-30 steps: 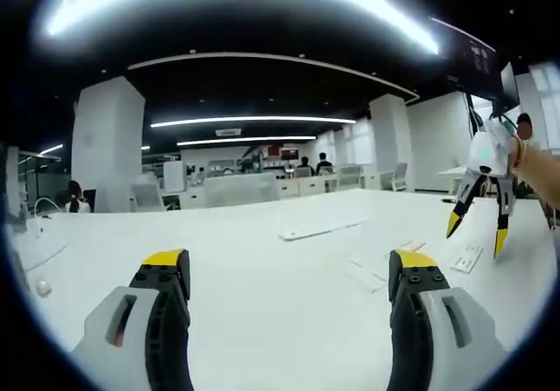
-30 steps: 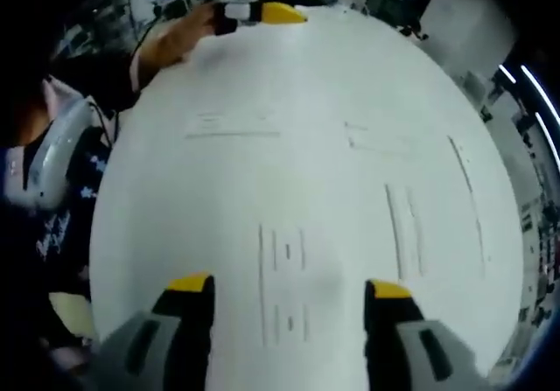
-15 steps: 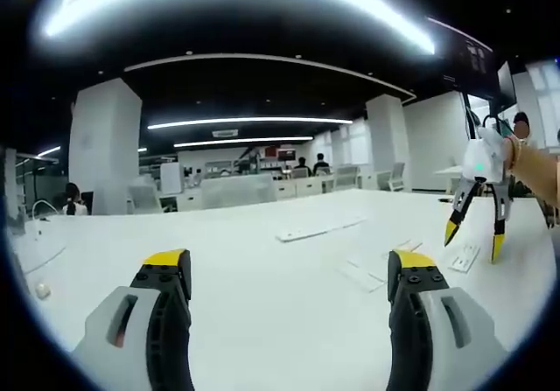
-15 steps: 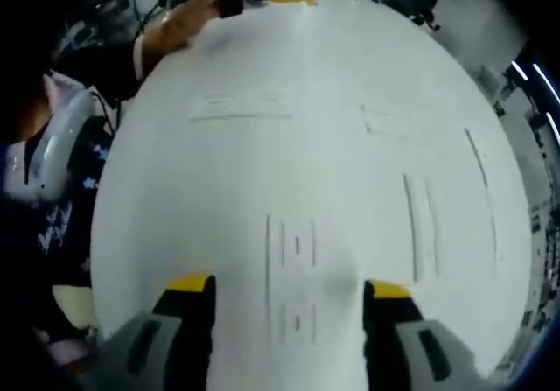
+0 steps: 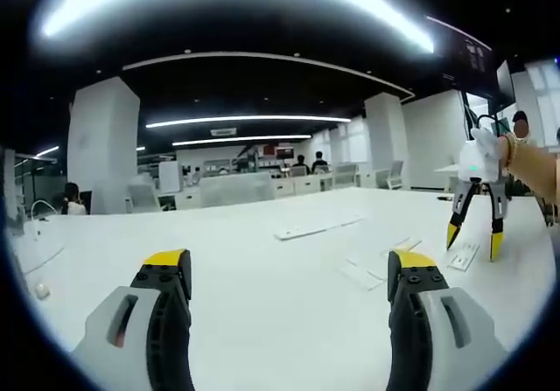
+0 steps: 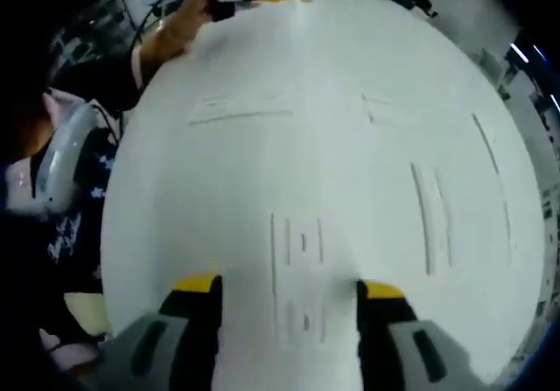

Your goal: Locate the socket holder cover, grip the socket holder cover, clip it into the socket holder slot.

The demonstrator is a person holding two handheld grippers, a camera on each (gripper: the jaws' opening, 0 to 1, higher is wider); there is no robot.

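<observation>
White table: socket holder cover lying flat on it, between the spread, empty jaws of the right gripper poised over it; left gripper jaws likewise apart, empty, well away from cover.

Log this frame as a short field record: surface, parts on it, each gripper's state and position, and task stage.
surface: white table
parts: several flat white pieces lying apart; one slotted white plate lies nearest the right gripper, a long white strip farther out
left gripper: open, empty, level above the table
right gripper: open, empty, pointed down over the slotted white plate, not gripping it
right gripper, seen from left gripper view: tips above that plate
task stage: no piece gripped yet
background: open office, people seated far off
</observation>
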